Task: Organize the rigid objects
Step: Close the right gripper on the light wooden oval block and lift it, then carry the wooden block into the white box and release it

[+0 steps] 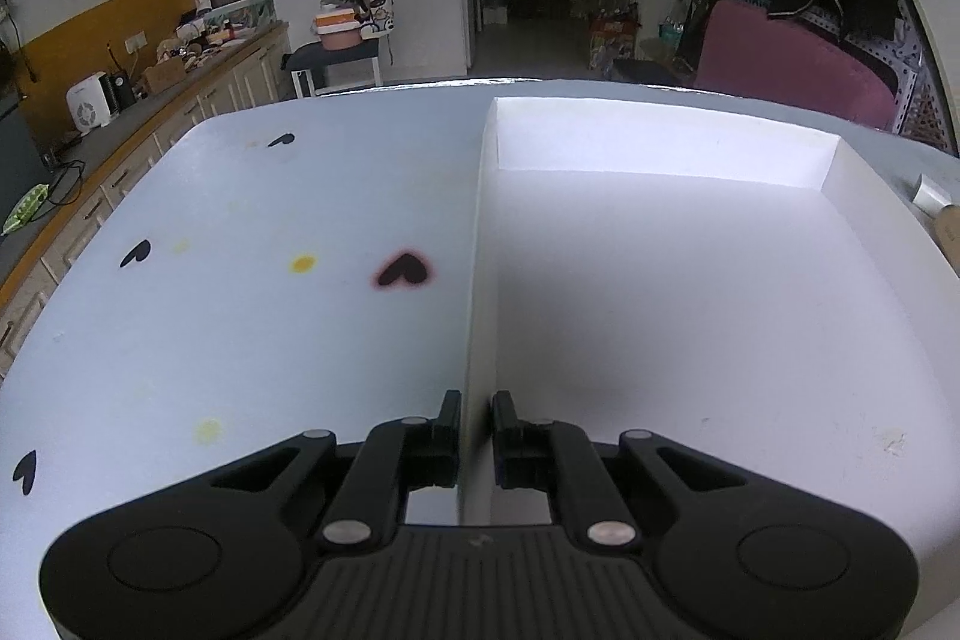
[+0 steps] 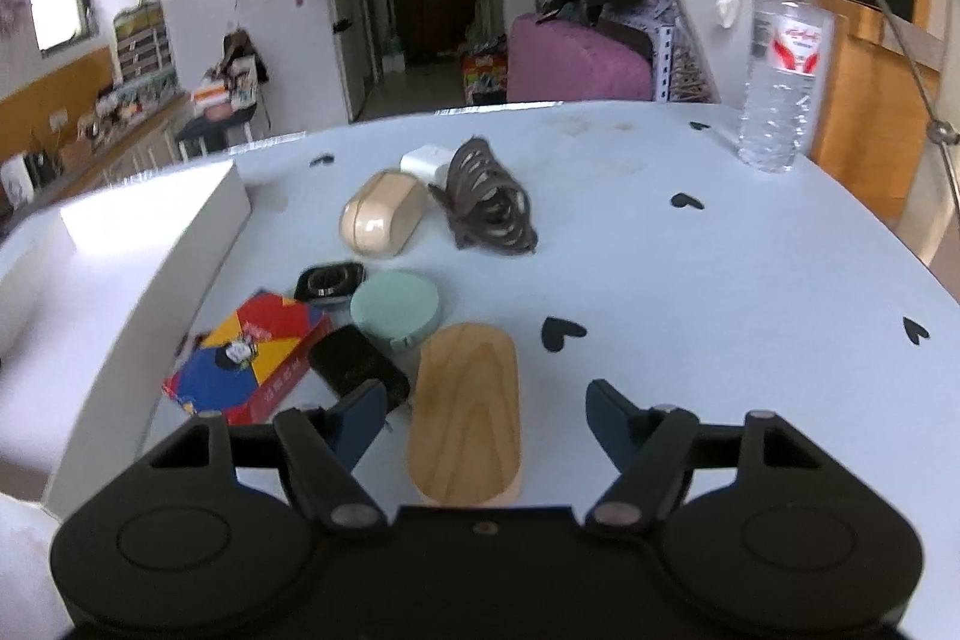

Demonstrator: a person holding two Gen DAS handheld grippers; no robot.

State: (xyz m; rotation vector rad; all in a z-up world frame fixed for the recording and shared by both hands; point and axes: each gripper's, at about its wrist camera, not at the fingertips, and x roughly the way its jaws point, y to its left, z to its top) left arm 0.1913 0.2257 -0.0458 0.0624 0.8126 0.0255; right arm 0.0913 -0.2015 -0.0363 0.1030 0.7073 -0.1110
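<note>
In the left wrist view my left gripper [image 1: 476, 421] is shut on the left wall of a shallow white box [image 1: 660, 280], one finger on each side of the wall. The box holds nothing. In the right wrist view my right gripper [image 2: 486, 409] is open, low over a wooden oval case [image 2: 465, 412] that lies between its fingers. Beside it lie a black device [image 2: 354, 364], a mint round case [image 2: 396, 310], a colourful card box [image 2: 249, 358], a smartwatch [image 2: 327, 280], a beige case [image 2: 381, 214], a brown coiled cable [image 2: 489, 202] and a white charger [image 2: 423, 160]. The white box [image 2: 120, 268] is at the left.
A water bottle [image 2: 780, 58] stands at the table's far right. The pale blue table [image 2: 720, 280] has black heart marks. A metal and wood object [image 1: 942, 214] lies just right of the box in the left wrist view. A counter and a pink sofa are beyond the table.
</note>
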